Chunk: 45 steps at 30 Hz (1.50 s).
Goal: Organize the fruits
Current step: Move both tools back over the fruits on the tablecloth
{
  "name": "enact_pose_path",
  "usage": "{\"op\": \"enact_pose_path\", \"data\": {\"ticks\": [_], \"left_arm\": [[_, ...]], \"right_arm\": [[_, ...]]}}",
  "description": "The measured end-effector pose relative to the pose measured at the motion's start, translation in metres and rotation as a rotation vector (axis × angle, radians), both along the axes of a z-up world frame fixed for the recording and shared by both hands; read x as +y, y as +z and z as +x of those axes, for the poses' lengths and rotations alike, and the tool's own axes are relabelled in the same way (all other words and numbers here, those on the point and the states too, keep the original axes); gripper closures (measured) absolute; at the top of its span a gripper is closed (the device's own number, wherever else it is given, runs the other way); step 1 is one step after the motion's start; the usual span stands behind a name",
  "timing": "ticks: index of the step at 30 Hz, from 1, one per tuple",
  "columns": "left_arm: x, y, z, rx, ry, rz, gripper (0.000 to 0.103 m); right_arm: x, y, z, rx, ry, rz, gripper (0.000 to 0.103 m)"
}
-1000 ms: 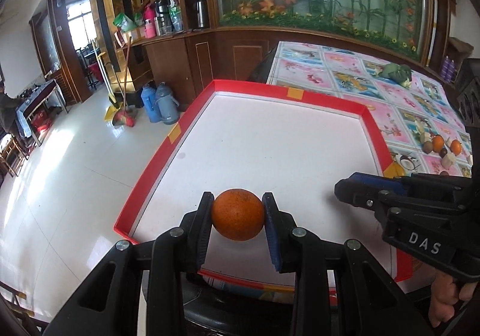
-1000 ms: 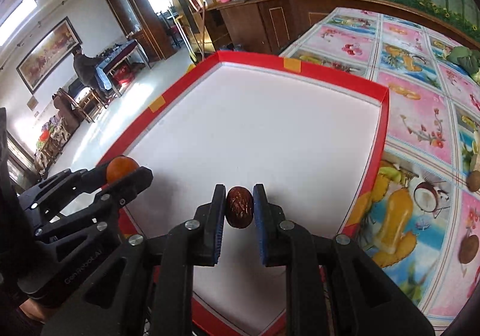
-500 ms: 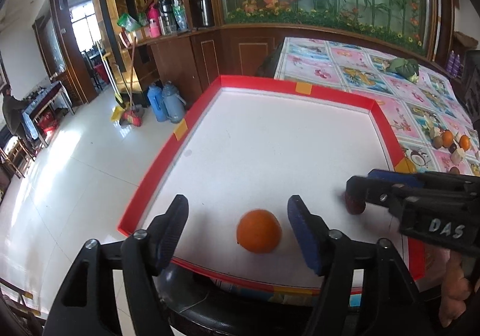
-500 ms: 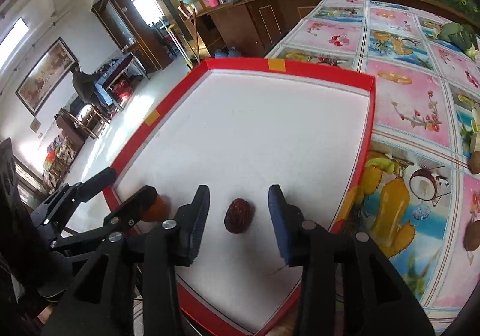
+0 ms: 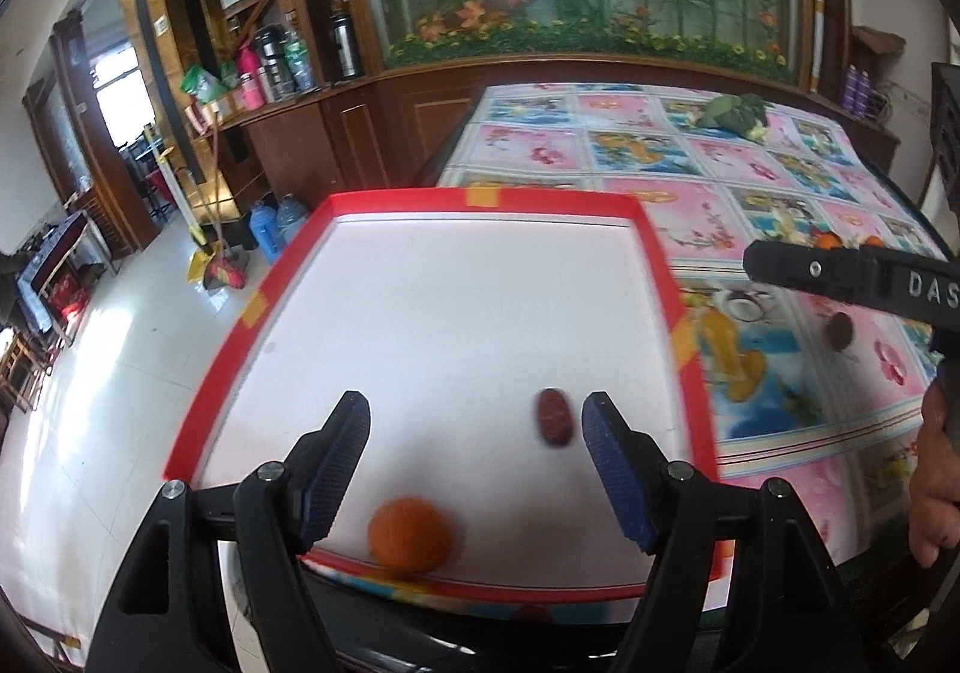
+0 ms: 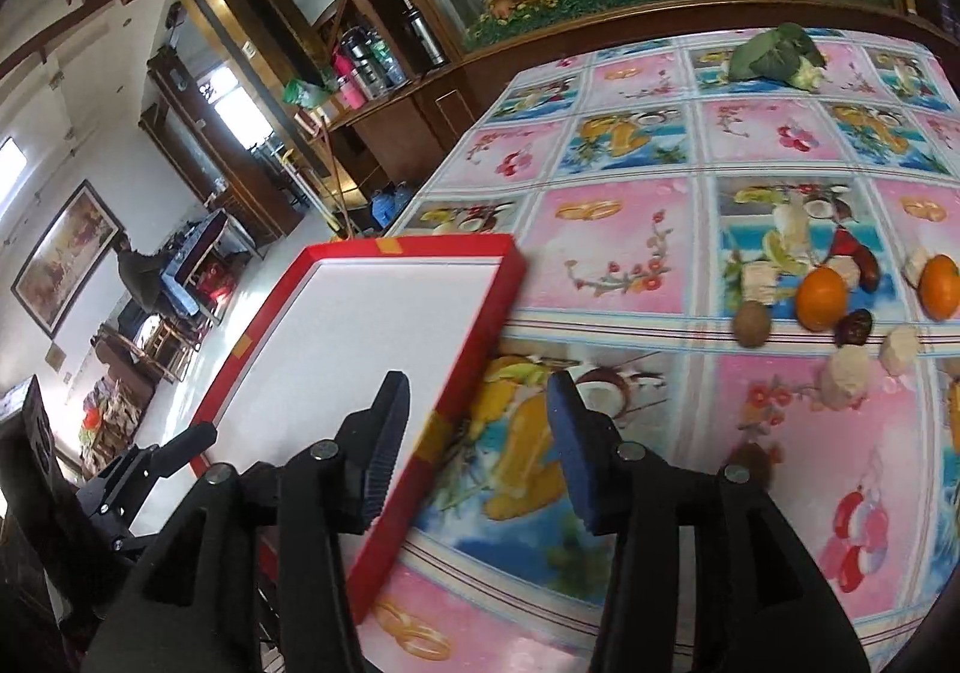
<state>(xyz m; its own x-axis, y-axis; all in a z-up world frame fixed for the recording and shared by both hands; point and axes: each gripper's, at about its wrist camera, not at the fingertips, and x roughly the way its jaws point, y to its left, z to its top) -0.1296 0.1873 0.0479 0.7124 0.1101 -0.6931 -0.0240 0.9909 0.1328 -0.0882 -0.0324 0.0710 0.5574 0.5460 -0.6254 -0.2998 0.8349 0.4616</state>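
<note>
The red tray [image 5: 276, 283] with the white floor sits at one corner of the bench [image 6: 630, 229], which has a pink cloth with fruit pictures on it. Two fruits lie inside the tray, near its front rim. The orange [image 5: 409, 535] rests close to that rim, and the small dark date [image 5: 553, 424] lies a little further in and to the right. They seem to be set side by side so the fruits end up lined up in one place.

The left hand-held gripper [image 5: 474, 469] hangs above the tray's front rim with its jaws spread wide and nothing between them. The orange is below it, not touching it. The right hand-held gripper [image 6: 480, 448] is also spread wide and empty. It hovers over the tray's right rim and points away from the tray, toward the loose pile on the cloth. My guess is that it is going for the next fruit.

That pile is well apart from the tray. It has two more oranges [image 6: 821, 298], a brown kiwi [image 6: 752, 322], another dark date [image 6: 854, 327] and some pale chunks [image 6: 845, 373]. So most of the sorting is not yet done.

The letters "DAS" show in white on the side of the right hand-held gripper in the left view.
</note>
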Motion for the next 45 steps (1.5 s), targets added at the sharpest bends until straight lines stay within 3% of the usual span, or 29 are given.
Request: {"op": "enact_pose_path", "data": {"ticks": [8,13,16,20,30,32,38,45], "left_arm": [[-0.057,0.005,0.004,0.017,-0.136,0.015,0.030],[-0.088,0.012,0.021,0.019,-0.219,-0.009,0.030],[-0.110,0.014,0.039,0.037,-0.265,-0.048,0.030],[-0.142,0.017,0.061,0.043,-0.334,-0.067,0.030],[-0.201,0.002,0.104,0.052,-0.561,-0.077,0.030],[-0.207,-0.002,0.110,0.044,-0.595,-0.061,0.036],[-0.216,-0.008,0.119,0.062,-0.687,-0.033,0.048],[-0.231,-0.014,0.134,0.096,-0.768,0.009,0.060]], "right_arm": [[-0.115,0.000,0.004,-0.016,-0.227,-0.001,0.053],[-0.177,-0.006,0.019,-0.010,-0.370,-0.096,0.046],[-0.198,-0.013,0.034,0.027,-0.389,-0.129,0.046],[-0.200,-0.022,0.050,0.053,-0.357,-0.103,0.046],[-0.186,-0.037,0.066,0.079,-0.327,-0.175,0.046],[-0.186,-0.041,0.069,0.085,-0.331,-0.193,0.046],[-0.183,-0.046,0.073,0.083,-0.338,-0.246,0.065],[-0.188,-0.046,0.072,0.088,-0.338,-0.222,0.066]]}}
